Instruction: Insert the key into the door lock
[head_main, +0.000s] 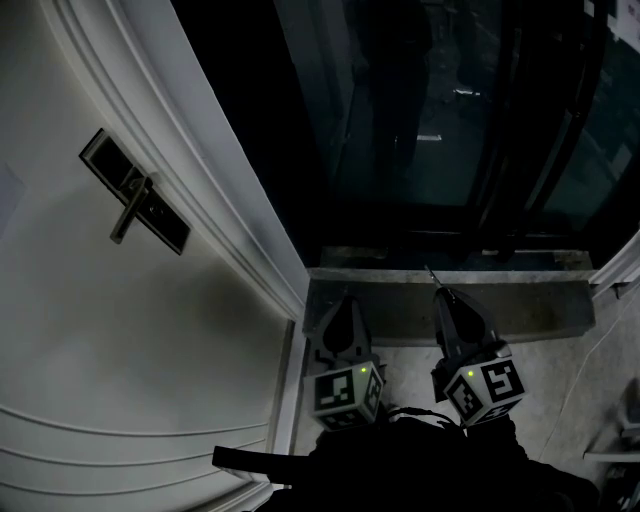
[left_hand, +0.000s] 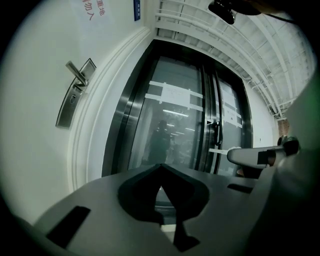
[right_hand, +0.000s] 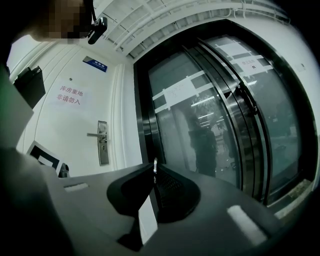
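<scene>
Metal key (right_hand: 155, 166) is pinched tip-forward in the right gripper (head_main: 447, 298), well right of the lock (head_main: 160, 218), apparently ready for presenting to it, while the left gripper (head_main: 345, 310), jaws pressed together, holds nothing.

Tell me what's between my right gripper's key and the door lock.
Only the door's raised moulding and bare panel separate key and lock, head view.
</scene>
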